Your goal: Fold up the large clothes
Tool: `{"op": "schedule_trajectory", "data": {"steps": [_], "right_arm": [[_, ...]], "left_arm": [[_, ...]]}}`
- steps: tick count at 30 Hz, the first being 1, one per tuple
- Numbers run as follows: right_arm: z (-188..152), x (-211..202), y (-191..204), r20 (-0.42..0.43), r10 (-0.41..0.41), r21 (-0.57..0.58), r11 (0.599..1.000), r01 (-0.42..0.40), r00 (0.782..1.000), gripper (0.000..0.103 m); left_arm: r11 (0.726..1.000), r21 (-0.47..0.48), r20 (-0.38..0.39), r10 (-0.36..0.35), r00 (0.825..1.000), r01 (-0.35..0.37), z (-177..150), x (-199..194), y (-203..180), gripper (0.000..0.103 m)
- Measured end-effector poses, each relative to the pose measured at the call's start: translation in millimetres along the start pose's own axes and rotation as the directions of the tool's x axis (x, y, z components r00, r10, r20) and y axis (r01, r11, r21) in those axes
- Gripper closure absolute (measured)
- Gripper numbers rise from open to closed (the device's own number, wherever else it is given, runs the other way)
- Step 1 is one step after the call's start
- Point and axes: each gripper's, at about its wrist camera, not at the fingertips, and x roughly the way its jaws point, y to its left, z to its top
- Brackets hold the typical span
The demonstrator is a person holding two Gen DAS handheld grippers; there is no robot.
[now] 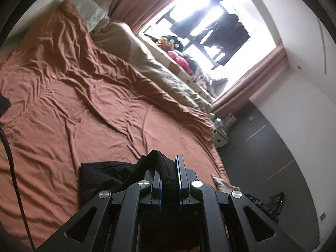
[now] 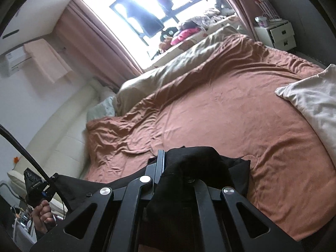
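In your left wrist view, the left gripper (image 1: 169, 169) sits at the bottom centre of the frame, its jaws clamped on a thick fold of the black garment (image 1: 105, 175). The rest of that garment spreads to the lower left of the jaws, above the rust-coloured bedspread (image 1: 84, 105), which fills the left and middle of the frame. A beige duvet (image 1: 147, 63) lies bunched along the far edge of the bed, below the bright window (image 1: 210, 21) at the upper right.

In your right wrist view, the right gripper (image 2: 168, 166) is at the bottom centre, jaws closed on the black garment (image 2: 199, 161), which drapes over the right finger and hides it. A white cloth (image 2: 313, 103) lies at the right edge of the bed. At the lower left, your left hand (image 2: 43, 216) grips the other gripper's handle.
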Motion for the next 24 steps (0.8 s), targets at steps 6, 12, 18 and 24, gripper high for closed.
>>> {"op": "schedule_trajectory", "data": {"steps": [6,12,18,24], "right_arm": [[22.2,47.2,1.5,-0.042,-0.047,0.01,0.999,0.047,0.998,0.102],[31.7,104.7,-4.8,-0.125,-0.127,0.038,0.99,0.132,0.984,0.101],[30.4,140.4,-7.1,-0.167,-0.168,0.061,0.982,0.18,0.971,0.022],[29.2,131.2,-19.8,-0.176,-0.228,0.074,0.967,0.244,0.957,0.022]], "left_arm": [[0.999,-0.017,-0.034,0.042,0.999,-0.043,15.0,49.0,25.3,0.093],[0.993,0.007,-0.115,0.121,0.986,-0.121,15.7,111.2,57.2,0.09],[0.973,0.08,-0.223,0.229,0.948,-0.216,-0.8,155.3,80.5,0.048],[0.953,0.112,-0.138,0.295,0.945,-0.281,-3.6,136.3,93.0,0.017]]}}
